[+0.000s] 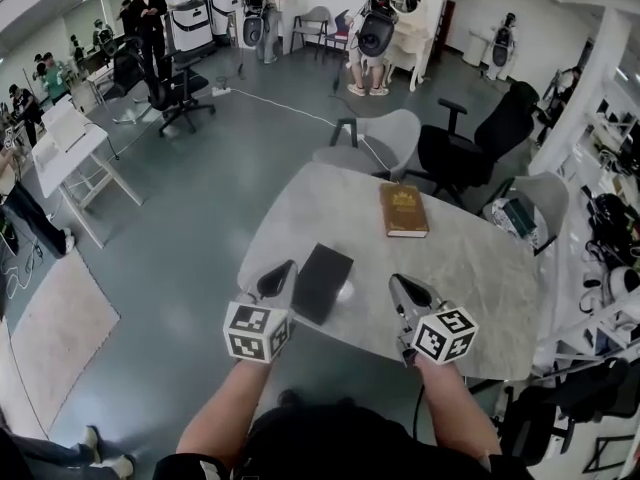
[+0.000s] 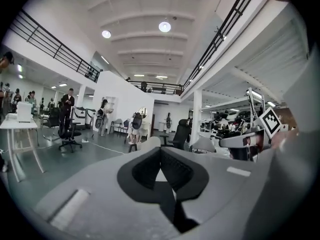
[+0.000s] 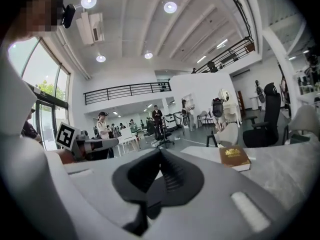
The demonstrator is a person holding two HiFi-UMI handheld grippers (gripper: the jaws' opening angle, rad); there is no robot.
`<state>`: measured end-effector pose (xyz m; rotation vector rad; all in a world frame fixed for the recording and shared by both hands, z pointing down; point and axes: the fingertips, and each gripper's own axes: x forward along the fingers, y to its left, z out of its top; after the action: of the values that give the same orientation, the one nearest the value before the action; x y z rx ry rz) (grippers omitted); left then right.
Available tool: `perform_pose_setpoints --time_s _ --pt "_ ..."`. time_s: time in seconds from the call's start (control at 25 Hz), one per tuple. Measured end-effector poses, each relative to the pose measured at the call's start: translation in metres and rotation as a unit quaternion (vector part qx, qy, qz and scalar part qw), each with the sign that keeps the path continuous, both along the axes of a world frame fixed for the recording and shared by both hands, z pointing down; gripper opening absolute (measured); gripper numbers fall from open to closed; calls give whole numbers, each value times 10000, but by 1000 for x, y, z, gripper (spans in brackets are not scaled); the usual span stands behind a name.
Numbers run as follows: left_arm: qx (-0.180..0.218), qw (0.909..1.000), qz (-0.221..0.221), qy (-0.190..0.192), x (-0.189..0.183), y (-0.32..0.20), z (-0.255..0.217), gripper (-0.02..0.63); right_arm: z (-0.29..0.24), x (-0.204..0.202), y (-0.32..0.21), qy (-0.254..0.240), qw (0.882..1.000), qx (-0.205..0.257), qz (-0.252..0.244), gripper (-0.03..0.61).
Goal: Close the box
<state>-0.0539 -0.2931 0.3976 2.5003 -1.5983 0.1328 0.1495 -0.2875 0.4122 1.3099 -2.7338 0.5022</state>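
Lying flat near the front edge of the table (image 1: 480,268), the dark box (image 1: 322,281) sits between the two grippers, touched by neither. It looks rigid, light and smooth, so pressing on a lid edge seems safer than pinching it. Its top appears to be down and the contents are hidden. The left gripper (image 1: 284,271) and right gripper (image 1: 398,283) are both clenched on nothing. A brown book (image 1: 403,209) lies farther back.

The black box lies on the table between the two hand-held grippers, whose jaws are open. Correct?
No: the jaws are shut, as both gripper views show. The black box lies on the table between the left hand-held gripper and the right hand-held gripper.
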Motion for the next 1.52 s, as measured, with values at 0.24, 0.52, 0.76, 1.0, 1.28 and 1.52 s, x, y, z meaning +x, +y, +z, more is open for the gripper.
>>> perform_pose_setpoints --time_s 0.24,0.52,0.76,1.0,1.28,1.52 --pt "-18 9988 145 472 -32 1 -15 9 -44 -21 -7 193 9972 669 260 2" --pt "171 9992 360 -50 -41 -11 -28 11 -66 -43 0 177 9951 960 173 2" --pt "281 9996 28 -52 -35 -18 -38 11 -68 -16 -5 -53 9956 914 209 2" --pt "329 9993 -149 67 -34 -16 -39 11 -62 -2 -8 43 9955 921 229 2" --pt "288 9995 -86 3 -22 -13 -37 11 -56 0 -7 -25 9968 784 176 2" --pt "249 9996 -134 36 -24 -14 -35 11 -58 -1 -6 -22 9968 792 142 2"
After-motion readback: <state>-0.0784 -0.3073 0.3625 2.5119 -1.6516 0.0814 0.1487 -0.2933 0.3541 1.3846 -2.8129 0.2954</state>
